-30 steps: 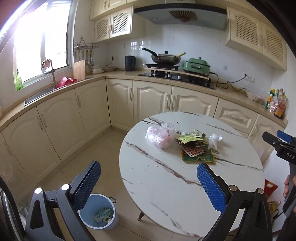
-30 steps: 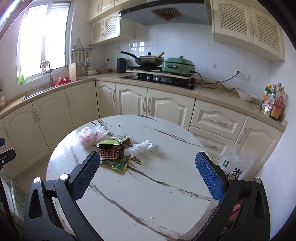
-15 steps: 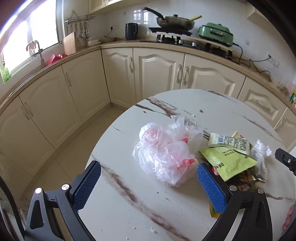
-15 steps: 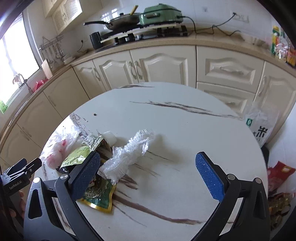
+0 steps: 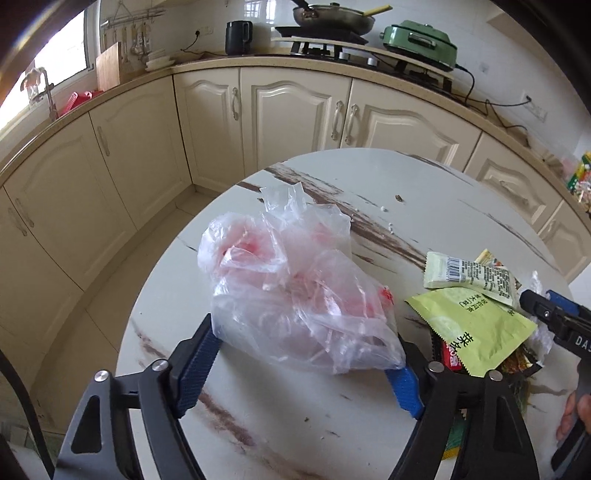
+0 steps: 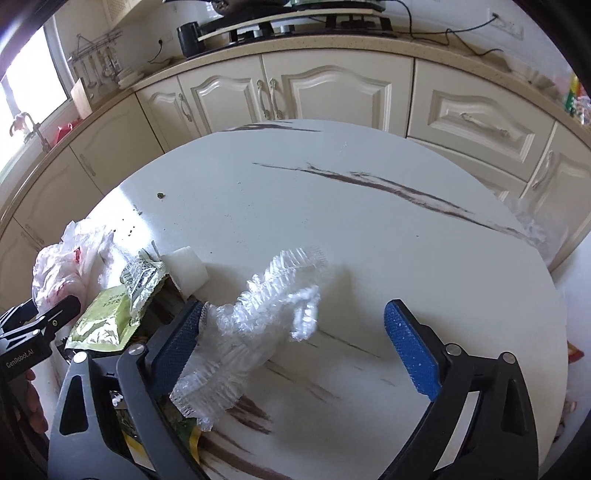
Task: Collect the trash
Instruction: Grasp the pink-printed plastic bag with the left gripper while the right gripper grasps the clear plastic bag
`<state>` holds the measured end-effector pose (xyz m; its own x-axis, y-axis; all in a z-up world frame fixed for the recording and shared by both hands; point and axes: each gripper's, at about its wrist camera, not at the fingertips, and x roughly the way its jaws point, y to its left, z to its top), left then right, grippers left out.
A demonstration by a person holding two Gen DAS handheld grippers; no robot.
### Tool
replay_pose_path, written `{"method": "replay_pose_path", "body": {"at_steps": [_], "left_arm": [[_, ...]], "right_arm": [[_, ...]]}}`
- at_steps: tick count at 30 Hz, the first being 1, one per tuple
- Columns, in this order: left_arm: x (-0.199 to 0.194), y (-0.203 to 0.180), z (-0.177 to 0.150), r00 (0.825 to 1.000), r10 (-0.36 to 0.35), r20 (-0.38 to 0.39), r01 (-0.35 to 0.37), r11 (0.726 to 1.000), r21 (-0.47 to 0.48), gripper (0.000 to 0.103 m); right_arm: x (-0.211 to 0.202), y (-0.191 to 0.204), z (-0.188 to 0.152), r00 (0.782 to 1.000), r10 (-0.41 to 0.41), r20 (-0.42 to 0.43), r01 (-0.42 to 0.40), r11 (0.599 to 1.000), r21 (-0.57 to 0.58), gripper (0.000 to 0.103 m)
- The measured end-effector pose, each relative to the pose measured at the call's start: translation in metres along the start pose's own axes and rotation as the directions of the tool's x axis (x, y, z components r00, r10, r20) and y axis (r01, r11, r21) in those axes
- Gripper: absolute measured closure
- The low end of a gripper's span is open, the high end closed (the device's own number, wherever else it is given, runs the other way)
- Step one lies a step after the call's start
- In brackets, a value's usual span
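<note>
A crumpled clear plastic bag with pink and red inside lies on the round marble table. My left gripper is open, its blue pads on either side of the bag's near end. A crinkled clear plastic cap lies in the right wrist view. My right gripper is open around it, its left pad touching it. Green snack wrappers lie between the two; they also show in the right wrist view.
A white block sits by the wrappers. Cream kitchen cabinets curve round behind the table, with a stove and pan on the counter. A plastic bag hangs beyond the table's right edge.
Both grippers have moved down and forward to the table. The left now straddles the pink bag and the right straddles the clear cap. Both stay open.
</note>
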<state>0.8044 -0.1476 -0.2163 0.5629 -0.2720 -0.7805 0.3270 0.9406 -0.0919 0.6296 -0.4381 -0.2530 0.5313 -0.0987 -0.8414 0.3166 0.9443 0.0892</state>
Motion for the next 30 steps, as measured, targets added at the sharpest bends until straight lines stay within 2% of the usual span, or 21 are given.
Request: {"method": "replay_pose_path", "body": {"at_steps": [1,2,3,5,9,11,12,13,15,16,17,18,21,24,27,28,30], "left_arm": [[-0.003,0.005,0.001,1.0,-0.002,0.001,0.002,1.0,0.005,0.042],[-0.003,0.008,0.001,1.0,-0.005,0.0,0.005,1.0,0.008,0.044],[-0.006,0.01,0.0,1.0,-0.009,-0.001,0.009,1.0,0.007,0.046],[-0.009,0.018,-0.002,1.0,-0.025,-0.004,0.025,1.0,0.002,0.055],[-0.031,0.032,-0.018,0.999,-0.039,-0.008,0.039,0.999,-0.003,0.065],[-0.039,0.04,-0.025,0.998,-0.061,-0.011,0.06,0.998,-0.01,0.07],[-0.047,0.043,-0.03,0.997,-0.076,-0.009,0.076,0.997,-0.01,0.069],[-0.056,0.045,-0.032,0.997,-0.078,0.002,0.078,0.997,-0.01,0.065],[-0.072,0.045,-0.03,0.995,-0.087,0.046,0.087,0.996,-0.006,0.038],[-0.081,0.043,-0.028,0.993,-0.084,0.081,0.085,0.996,-0.009,0.012],[-0.087,0.041,-0.025,0.989,-0.076,0.124,0.078,0.997,-0.009,0.003],[-0.089,0.036,-0.021,0.987,-0.07,0.145,0.071,0.998,-0.001,0.003],[-0.082,0.023,-0.003,0.989,-0.042,0.143,0.045,0.999,-0.017,0.003],[-0.051,0.015,0.016,0.997,0.022,0.071,-0.02,0.999,-0.025,0.003],[-0.02,0.012,0.026,0.998,0.064,0.014,-0.063,0.997,-0.043,0.005],[-0.012,0.011,0.027,0.998,0.056,-0.005,-0.057,0.997,-0.044,0.008],[-0.001,0.01,0.026,0.998,0.056,-0.036,-0.057,0.998,-0.037,0.031]], "right_arm": [[-0.002,-0.002,0.0,1.0,0.0,0.001,0.0,1.0,-0.012,0.022],[-0.004,-0.003,-0.001,1.0,0.004,0.0,-0.004,1.0,-0.023,0.031],[-0.004,-0.003,0.0,1.0,0.011,-0.001,-0.011,0.999,-0.036,0.045],[-0.007,-0.003,0.0,0.999,0.042,-0.007,-0.042,0.997,-0.065,0.059],[-0.015,-0.001,-0.005,0.998,0.068,-0.002,-0.068,0.99,-0.121,0.073],[-0.022,-0.005,-0.009,0.995,0.094,0.015,-0.092,0.989,-0.113,0.075],[-0.025,-0.008,-0.01,0.993,0.12,0.022,-0.117,0.988,-0.105,0.076],[-0.029,-0.01,-0.011,0.991,0.128,0.027,-0.125,0.988,-0.093,0.076],[-0.037,-0.015,-0.012,0.989,0.141,0.044,-0.137,0.987,-0.08,0.076],[-0.04,-0.017,-0.012,0.988,0.144,0.054,-0.14,0.987,-0.076,0.076],[-0.044,-0.018,-0.012,0.987,0.147,0.062,-0.143,0.987,-0.077,0.076],[-0.047,-0.018,-0.012,0.985,0.155,0.07,-0.149,0.986,-0.078,0.076],[-0.054,-0.013,-0.009,0.982,0.171,0.082,-0.164,0.982,-0.091,0.076],[-0.056,-0.008,-0.007,0.977,0.193,0.085,-0.185,0.978,-0.099,0.076],[-0.053,-0.005,-0.004,0.974,0.213,0.077,-0.204,0.972,-0.113,0.076],[-0.051,-0.003,-0.003,0.974,0.214,0.075,-0.205,0.972,-0.116,0.076],[-0.047,-0.002,-0.003,0.974,0.213,0.07,-0.204,0.972,-0.12,0.076]]}}
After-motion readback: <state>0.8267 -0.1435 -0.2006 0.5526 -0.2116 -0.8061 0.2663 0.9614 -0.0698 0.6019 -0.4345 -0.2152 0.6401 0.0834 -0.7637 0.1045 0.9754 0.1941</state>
